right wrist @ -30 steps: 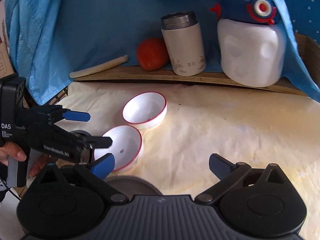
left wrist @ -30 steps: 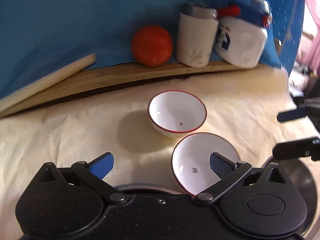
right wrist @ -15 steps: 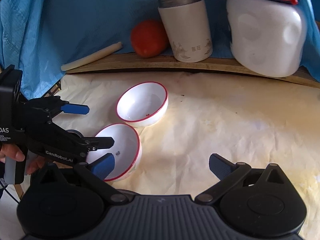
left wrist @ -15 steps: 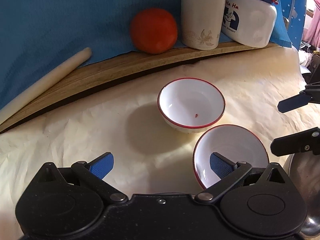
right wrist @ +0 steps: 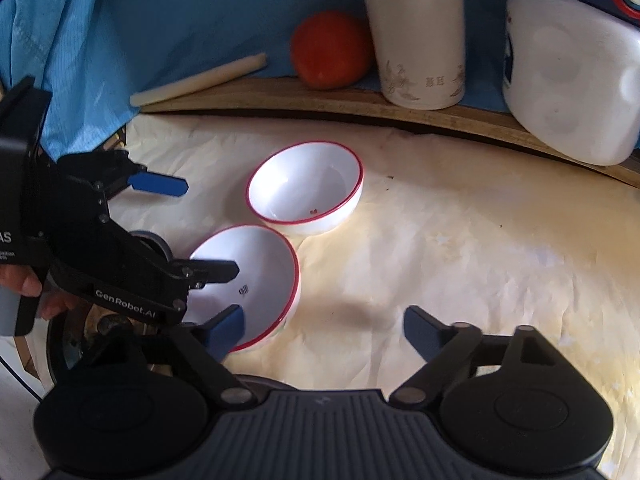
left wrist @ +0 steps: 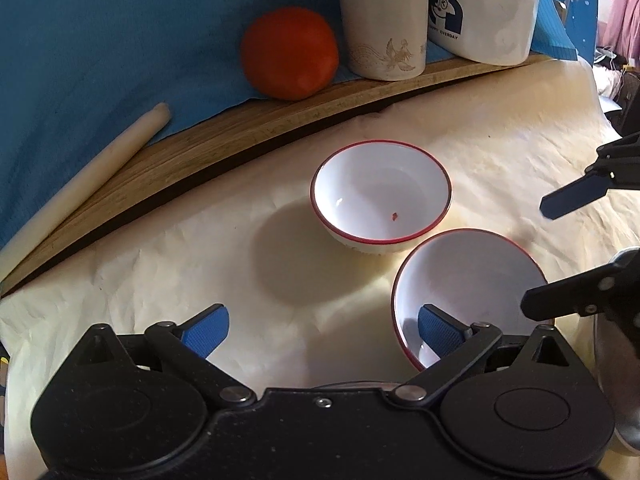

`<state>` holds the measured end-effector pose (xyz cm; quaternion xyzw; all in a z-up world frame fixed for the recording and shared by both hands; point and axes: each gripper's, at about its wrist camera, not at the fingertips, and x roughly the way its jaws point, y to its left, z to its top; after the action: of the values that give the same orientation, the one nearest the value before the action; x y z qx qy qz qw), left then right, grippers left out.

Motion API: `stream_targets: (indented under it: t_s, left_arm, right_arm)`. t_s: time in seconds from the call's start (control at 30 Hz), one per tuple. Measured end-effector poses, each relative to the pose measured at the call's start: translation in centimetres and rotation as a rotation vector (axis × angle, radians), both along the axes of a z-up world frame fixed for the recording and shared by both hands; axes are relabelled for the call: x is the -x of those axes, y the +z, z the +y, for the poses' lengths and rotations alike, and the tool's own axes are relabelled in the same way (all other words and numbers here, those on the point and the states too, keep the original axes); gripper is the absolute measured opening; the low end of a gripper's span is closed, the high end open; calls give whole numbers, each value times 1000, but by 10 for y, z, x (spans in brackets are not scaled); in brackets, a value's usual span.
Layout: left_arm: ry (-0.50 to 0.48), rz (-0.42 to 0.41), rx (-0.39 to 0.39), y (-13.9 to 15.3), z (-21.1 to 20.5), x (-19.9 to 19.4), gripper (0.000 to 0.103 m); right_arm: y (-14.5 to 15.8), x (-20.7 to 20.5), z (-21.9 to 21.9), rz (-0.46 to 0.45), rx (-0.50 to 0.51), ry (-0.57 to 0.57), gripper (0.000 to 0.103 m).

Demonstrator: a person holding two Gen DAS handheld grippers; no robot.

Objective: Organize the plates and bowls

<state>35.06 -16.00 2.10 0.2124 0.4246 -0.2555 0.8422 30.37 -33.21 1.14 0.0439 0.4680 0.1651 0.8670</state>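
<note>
1. The left gripper (left wrist: 324, 330) is hovering over the cream paper-covered table (left wrist: 168, 280) with its jaws spread wide — nothing is pressed between its blue pads (left wrist: 208, 328).
2. The right gripper (right wrist: 324, 330) is also standing spread; its jaws have just been closing somewhat, and only bare table paper is lying between them, though its left pad (right wrist: 226, 328) is overlapping the near bowl's rim in the right wrist view, contact unclear.
3. The near bowl (left wrist: 472, 292), white with a red rim, is sitting tilted at about four o'clock in the left wrist view, its rim appearing to lean on a dark round dish (right wrist: 68, 344) at the lower left of the right wrist view.
4. The far bowl (left wrist: 380, 204), of the same pattern, is standing upright just past it toward twelve o'clock, touching or nearly touching it — a small red speck is lying inside.
5. Along the back, at twelve o'clock, a wooden board (left wrist: 200, 136) is carrying a pale rolling pin (left wrist: 92, 176), an orange-red round fruit (left wrist: 290, 52), a cream tumbler (left wrist: 382, 20) and a white jug (left wrist: 484, 16), all against a blue cloth (left wrist: 120, 20).
6. A person's fingers (right wrist: 24, 284) are wrapping the left gripper's handle at nine o'clock in the right wrist view.
</note>
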Motion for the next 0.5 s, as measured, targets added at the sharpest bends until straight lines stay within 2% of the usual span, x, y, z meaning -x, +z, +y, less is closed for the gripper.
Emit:
stream_targets:
  t_s: [0.03, 0.17, 0.23, 0.37, 0.5]
  left_arm:
    - [-1, 1, 2, 0, 0, 0, 99]
    - [-1, 28, 35, 1, 1, -2, 89]
    - [-5, 42, 53, 2, 2, -2, 80]
    - [-16, 60, 74, 4, -1, 0, 69]
    - [-24, 82, 95, 6, -2, 4, 54]
  right_arm:
    - [-1, 0, 1, 4, 3, 5, 83]
    - [1, -1, 5, 11, -15, 24, 64]
    - [2, -1, 7, 11, -11, 31, 61]
    - [1, -3, 8, 24, -29, 37, 52]
    - [0, -5, 8, 34, -54, 34, 41]
